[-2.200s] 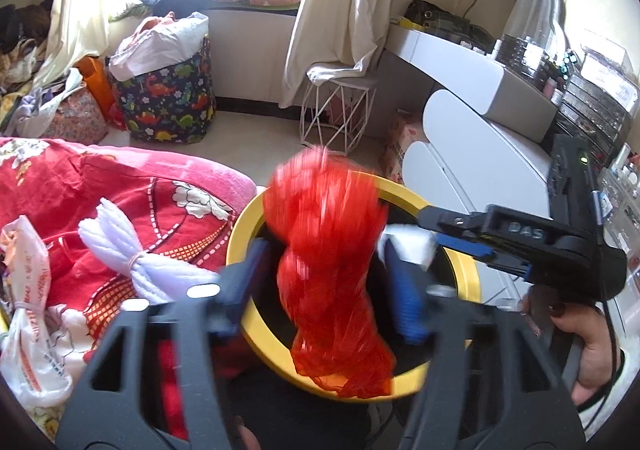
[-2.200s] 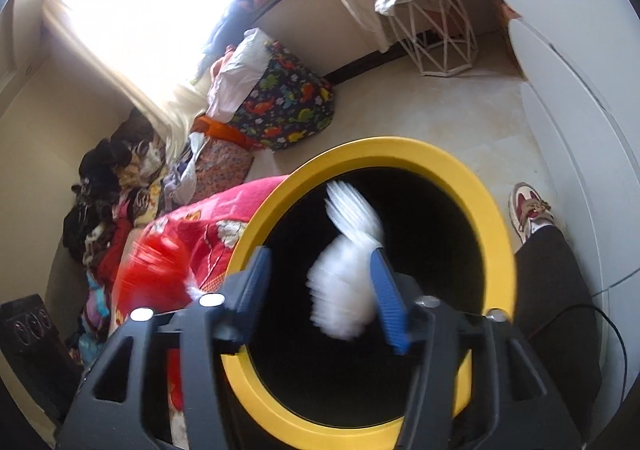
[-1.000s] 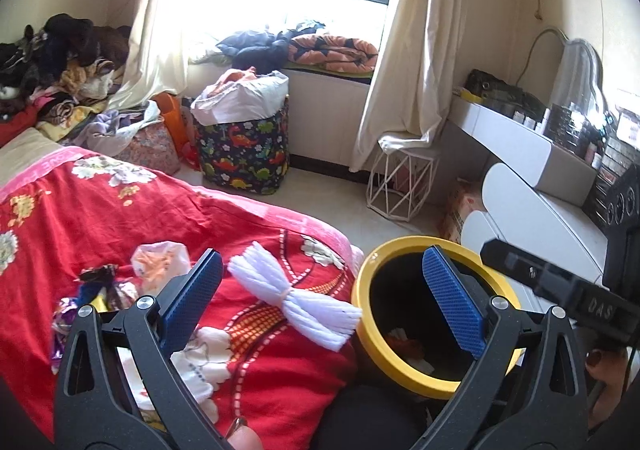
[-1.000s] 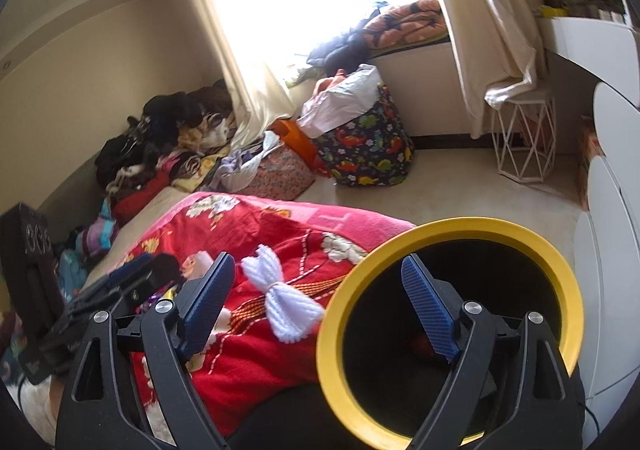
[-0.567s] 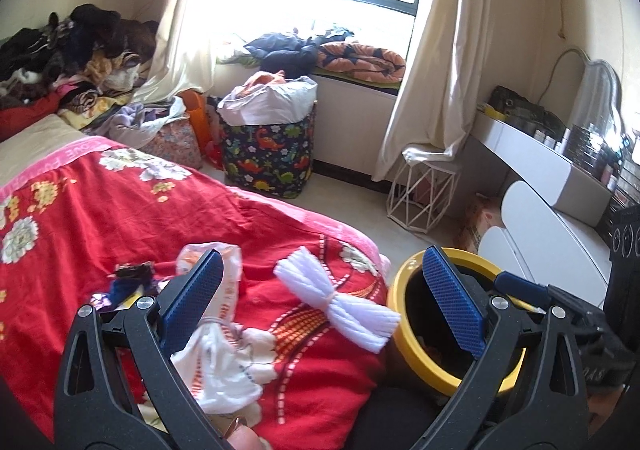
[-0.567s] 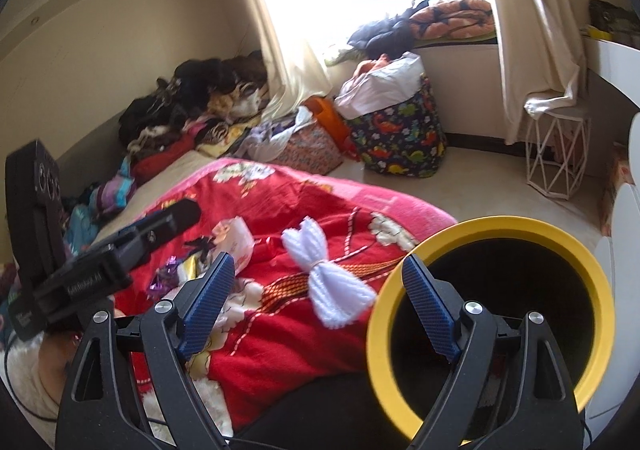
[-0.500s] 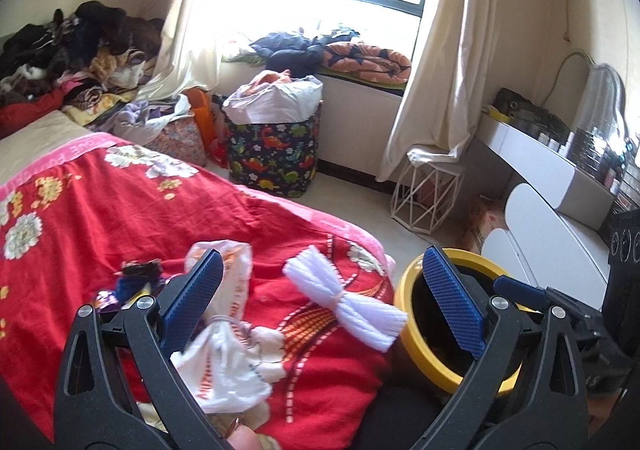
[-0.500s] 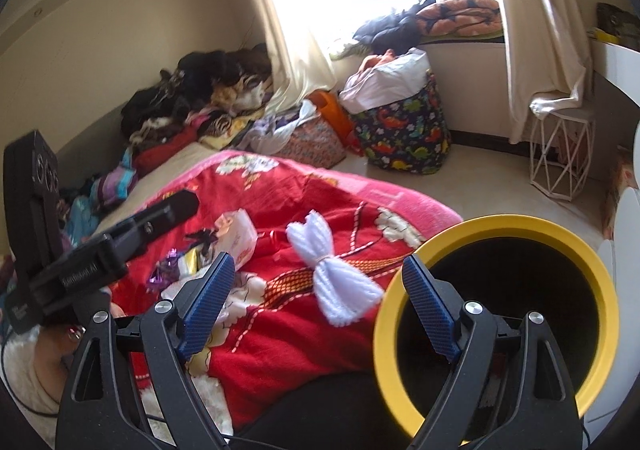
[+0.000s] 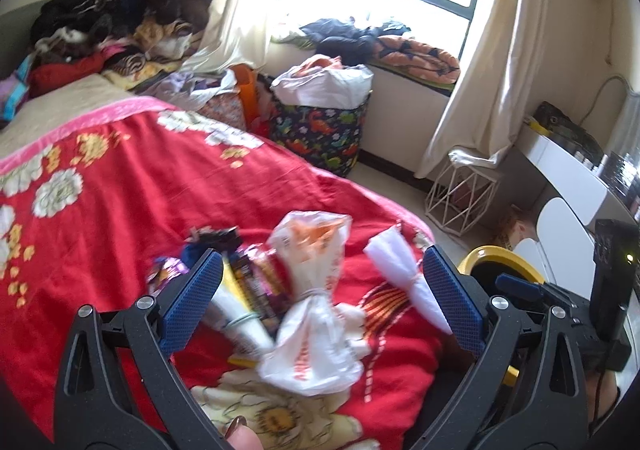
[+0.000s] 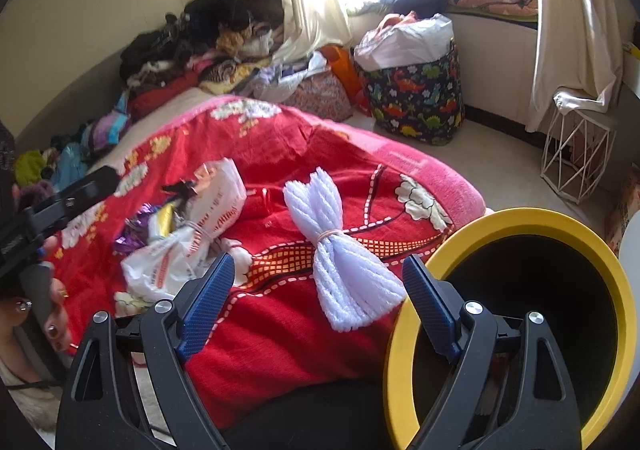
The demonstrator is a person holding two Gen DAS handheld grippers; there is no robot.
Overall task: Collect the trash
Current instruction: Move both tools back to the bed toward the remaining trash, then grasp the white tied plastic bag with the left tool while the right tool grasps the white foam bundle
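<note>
We are holding both the left gripper and the right gripper wide and empty, facing the trash on the red blanket: a tied plastic bag (its orange print is blurring beyond reading), wrappers and a white yarn bundle. We are keeping the yellow bin beside the bed, presumably for short drops.

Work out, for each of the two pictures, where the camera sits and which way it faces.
Left wrist: sits on the left gripper, looking down over the red blanket at the plastic bag; jaws open, right gripper at the edge.
Right wrist: sits on the right gripper, facing the white yarn bundle and yellow bin; jaws open, a hand lower left.
Shared: bag, bundle, bin, dinosaur basket.
</note>
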